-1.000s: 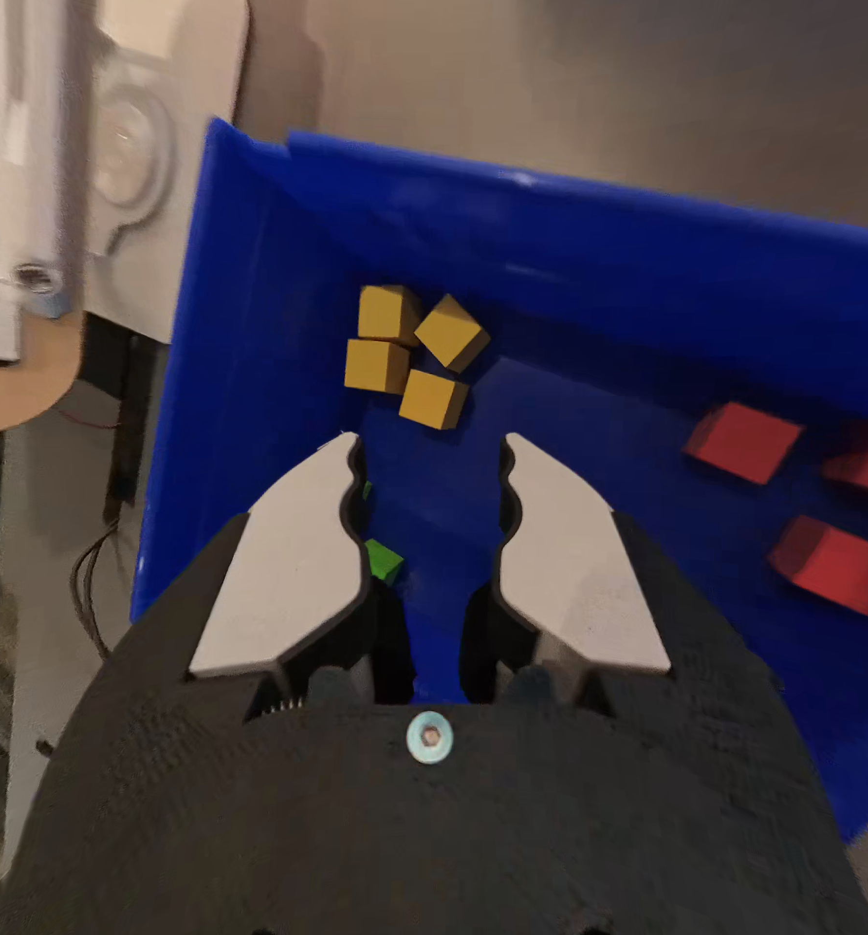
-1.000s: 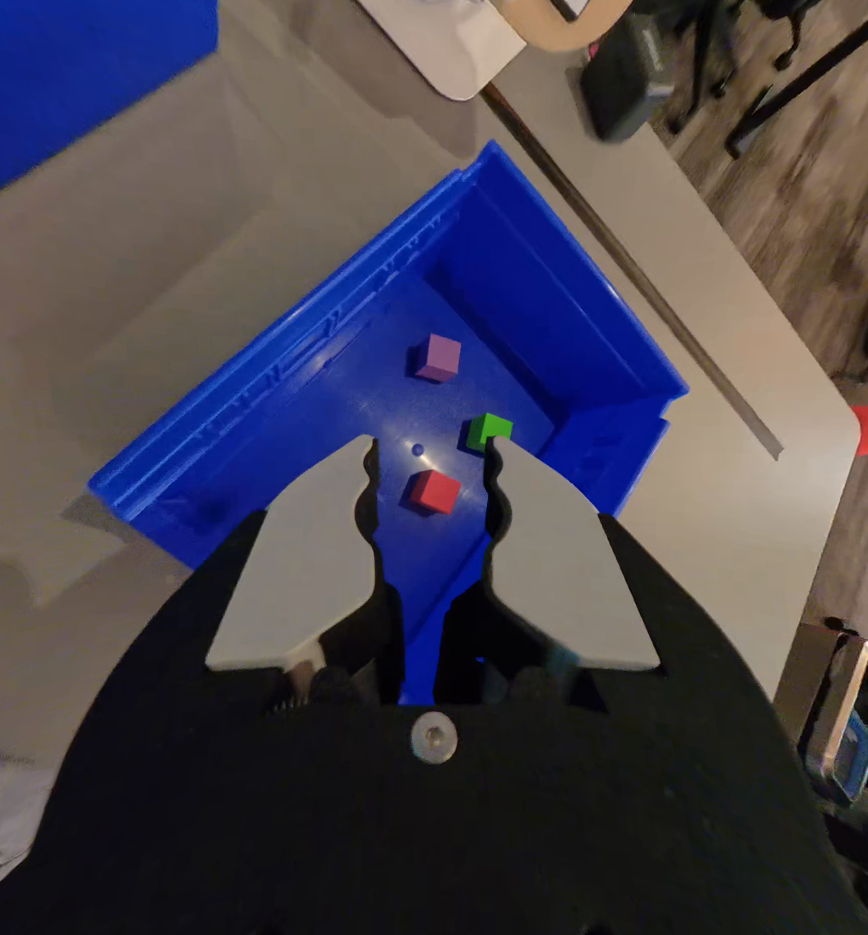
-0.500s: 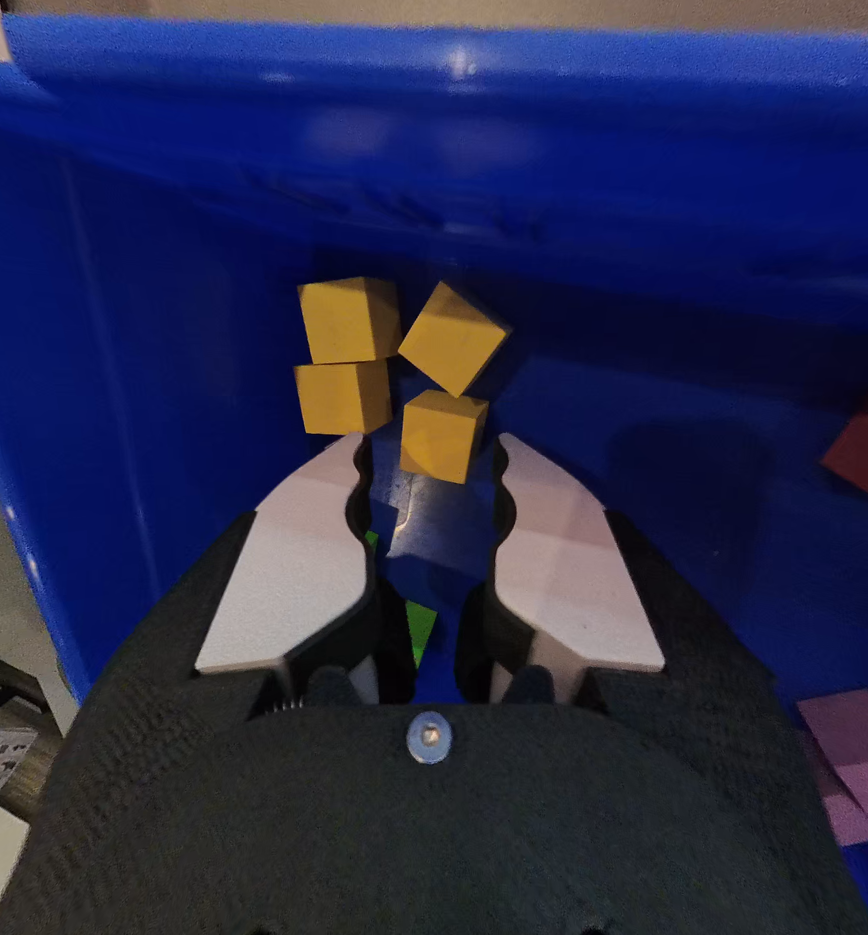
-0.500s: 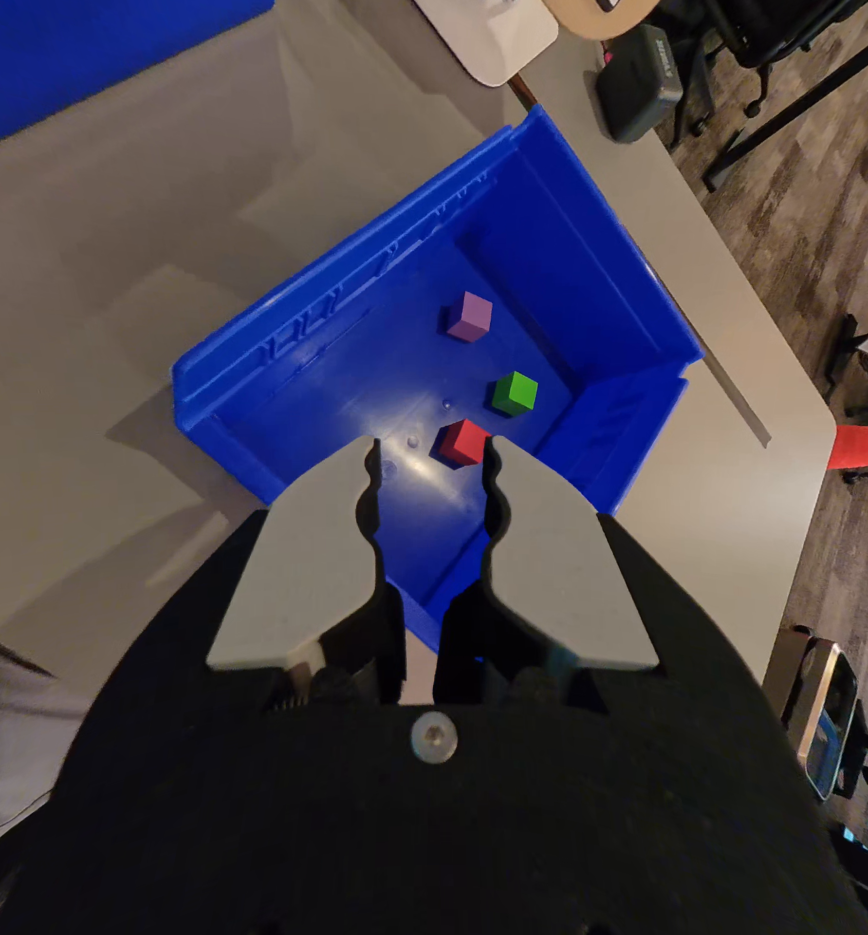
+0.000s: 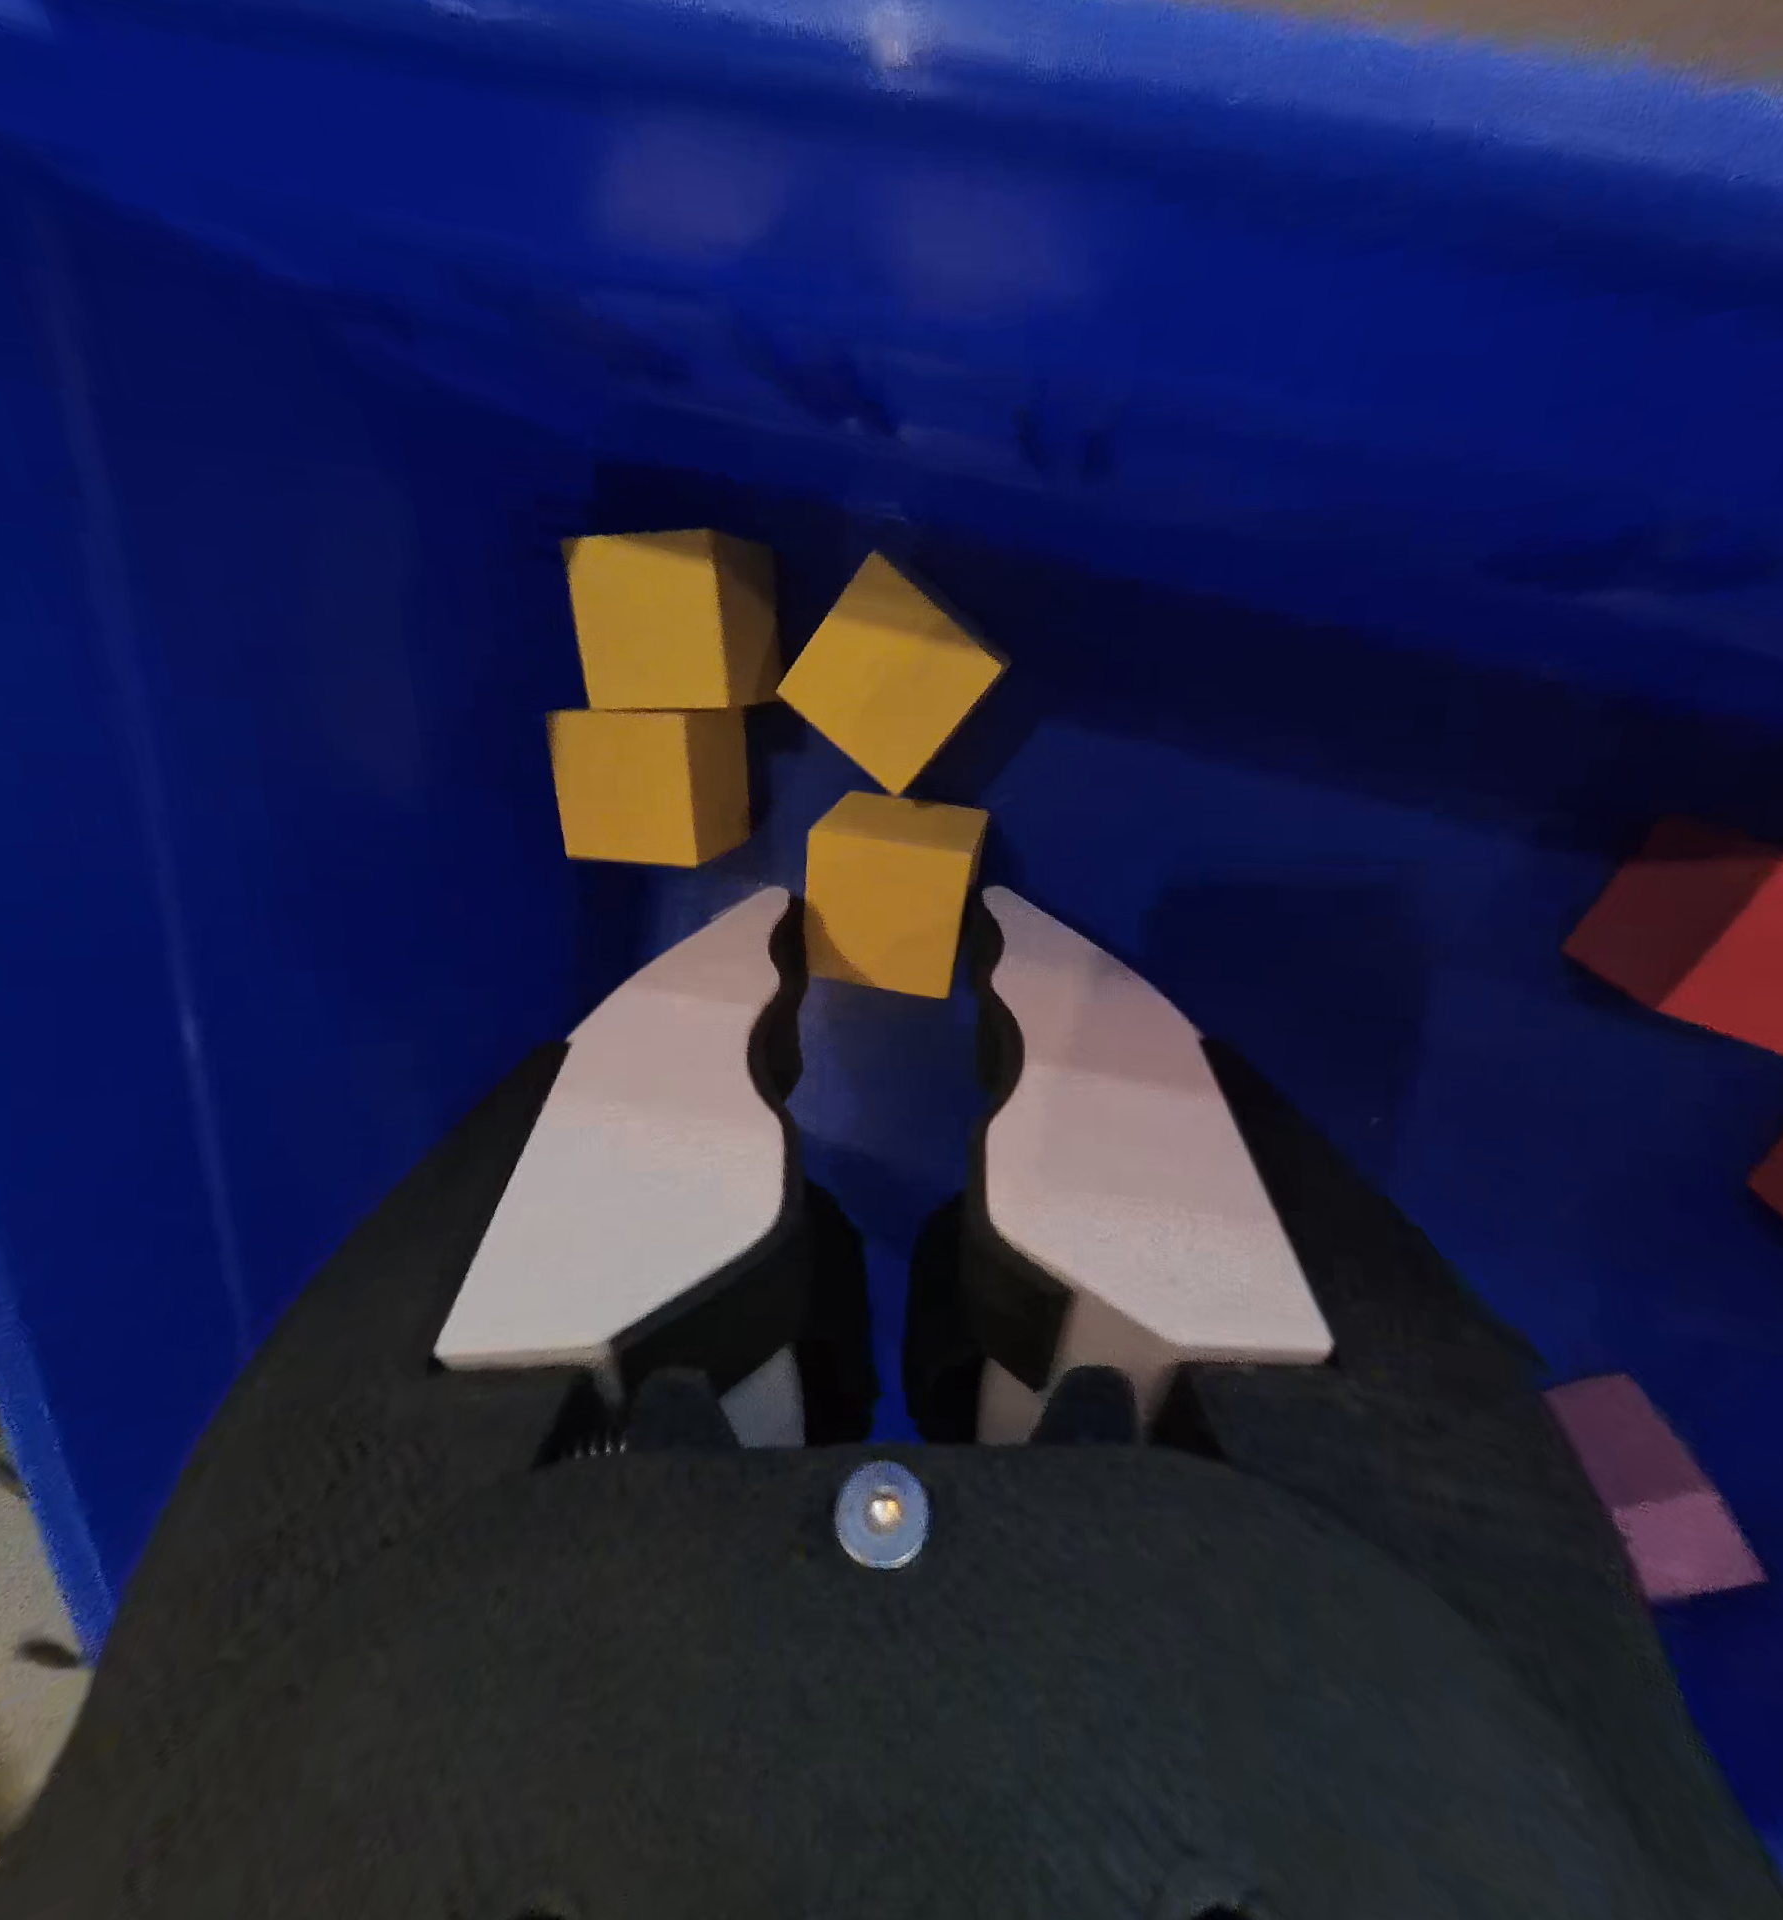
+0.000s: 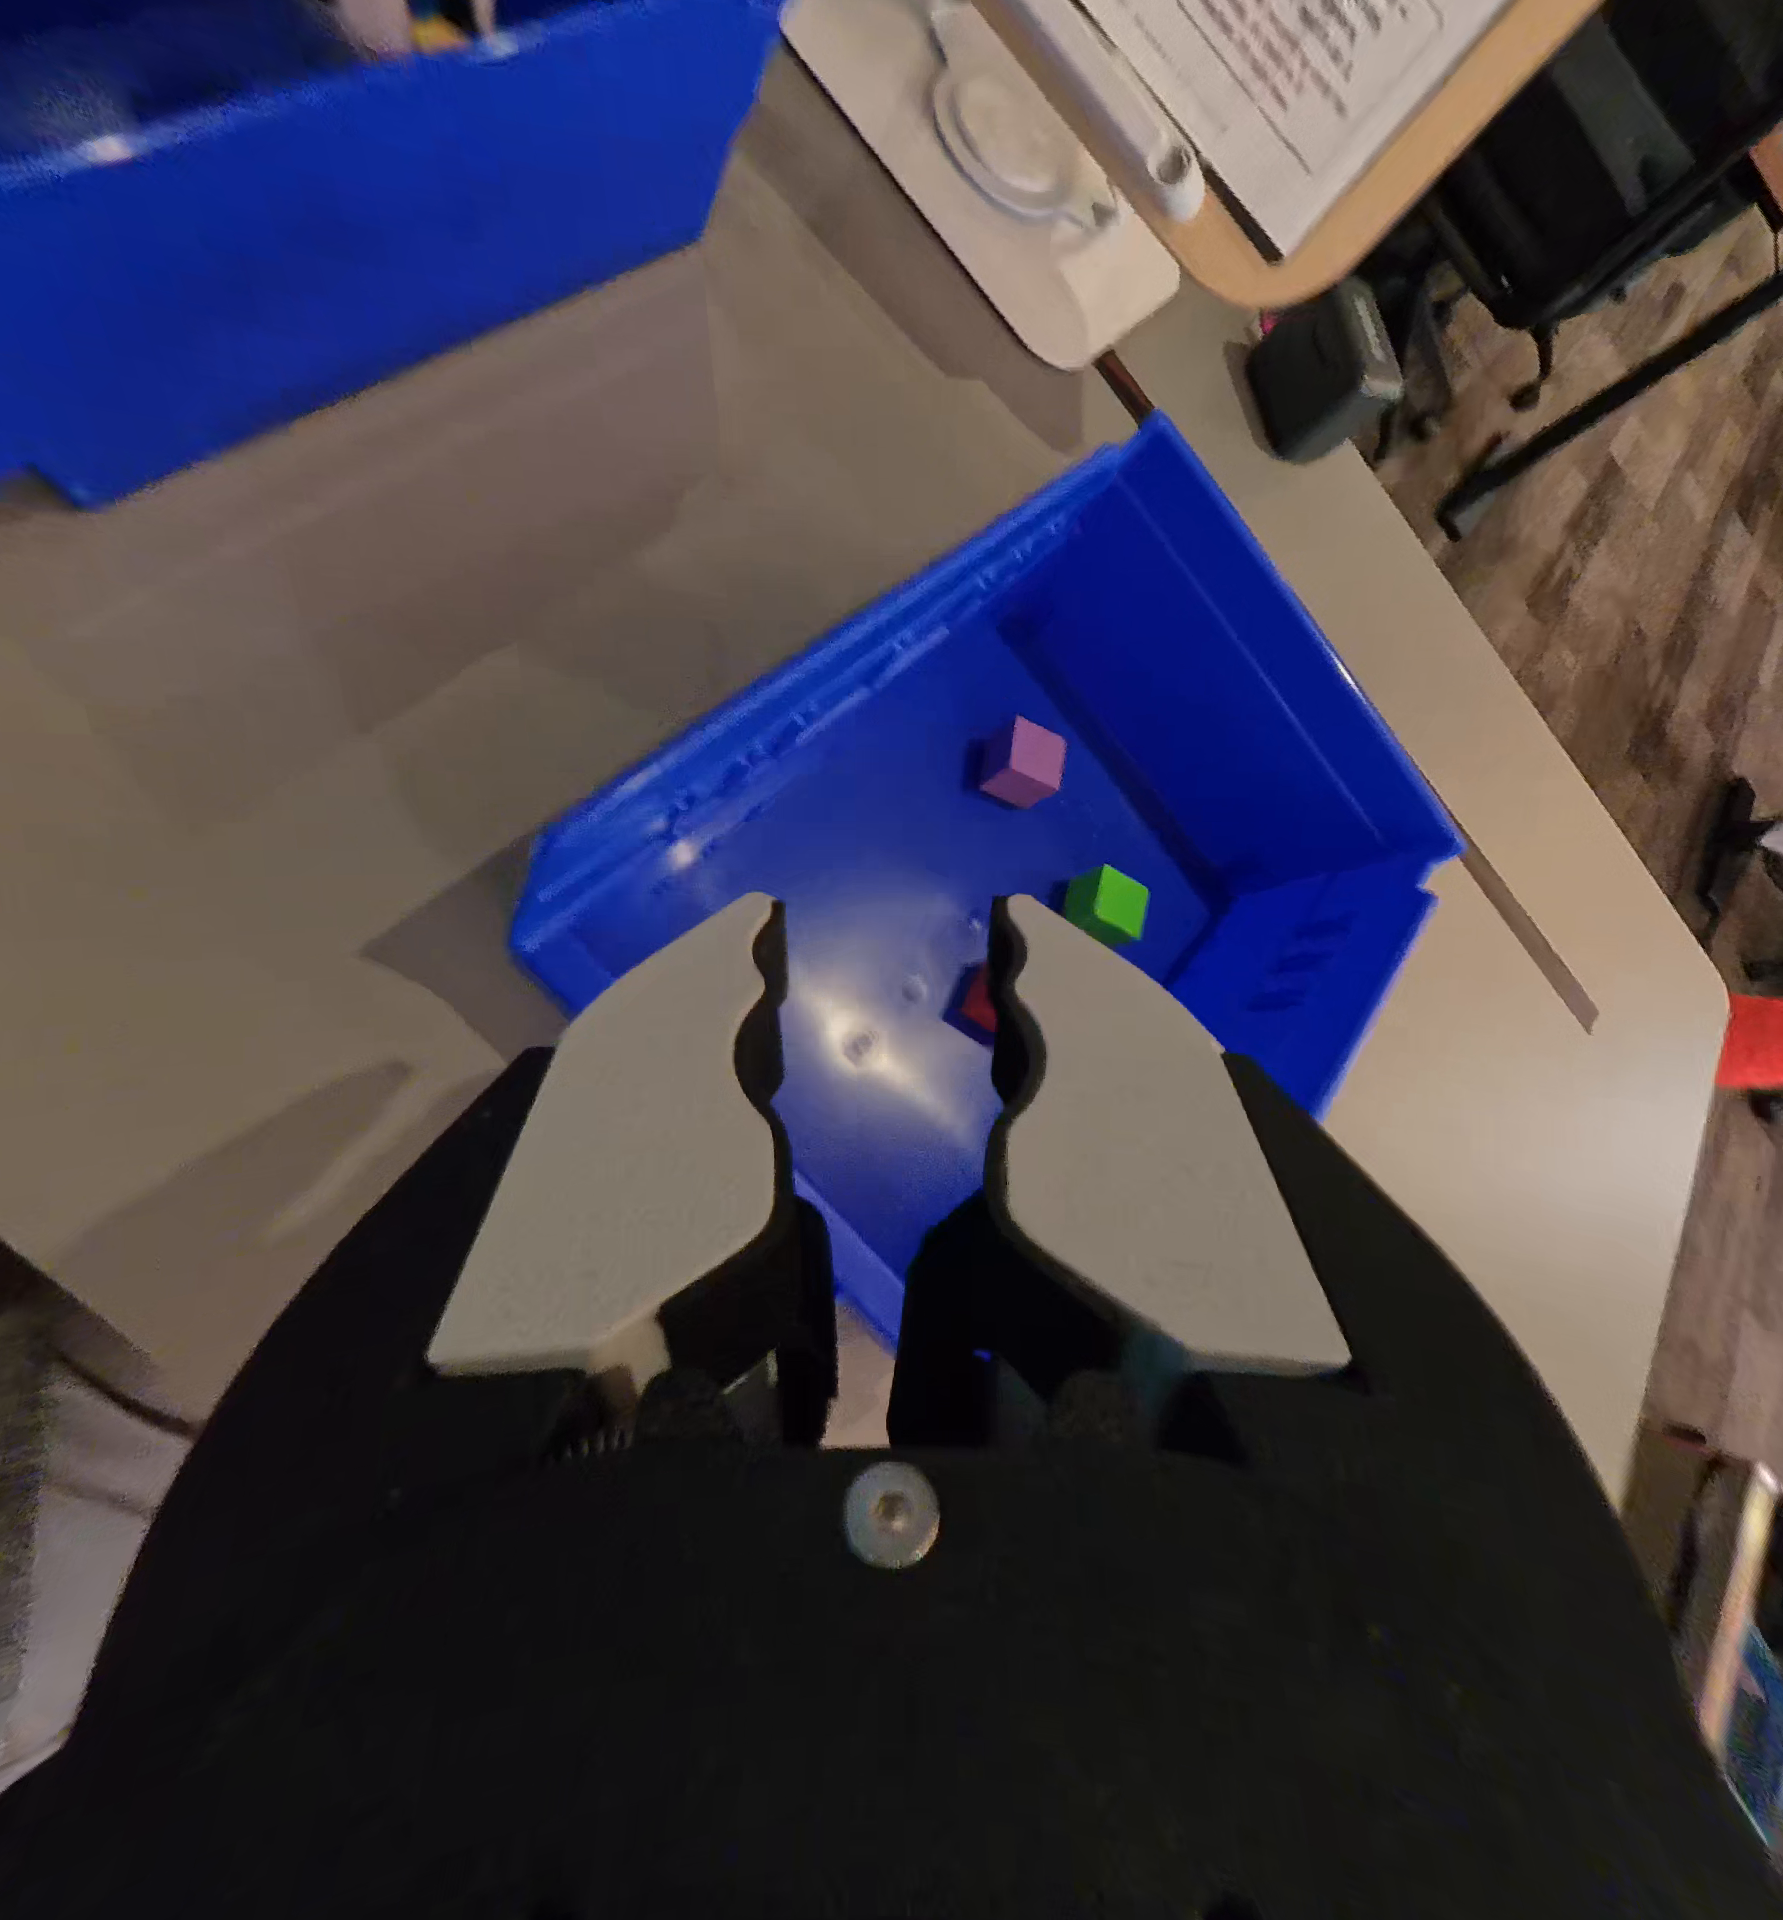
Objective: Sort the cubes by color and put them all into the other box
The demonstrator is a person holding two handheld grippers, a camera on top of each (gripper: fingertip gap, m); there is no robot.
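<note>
A yellow cube [image 5: 889, 896] sits mid-frame inside the blue bin [image 5: 243, 623], between the left tongs [image 5: 885, 912]' parted tips, ungripped. The right tongs [image 6: 889, 914], open and empty, hover above a smaller blue bin [image 6: 1271, 707] on the counter [image 6: 295, 644].

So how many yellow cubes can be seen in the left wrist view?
4: top-left yellow cube, one below it, a tilted one to their right, the nearest at the left claw tips. Others may be hidden behind the claw.

A grey tabletop [image 6: 347, 644] lay ahead of the tongs; right of them ran wood-patterned flooring [image 6: 1614, 582], and a tan-edged desk [image 6: 1282, 260] beyond.
</note>
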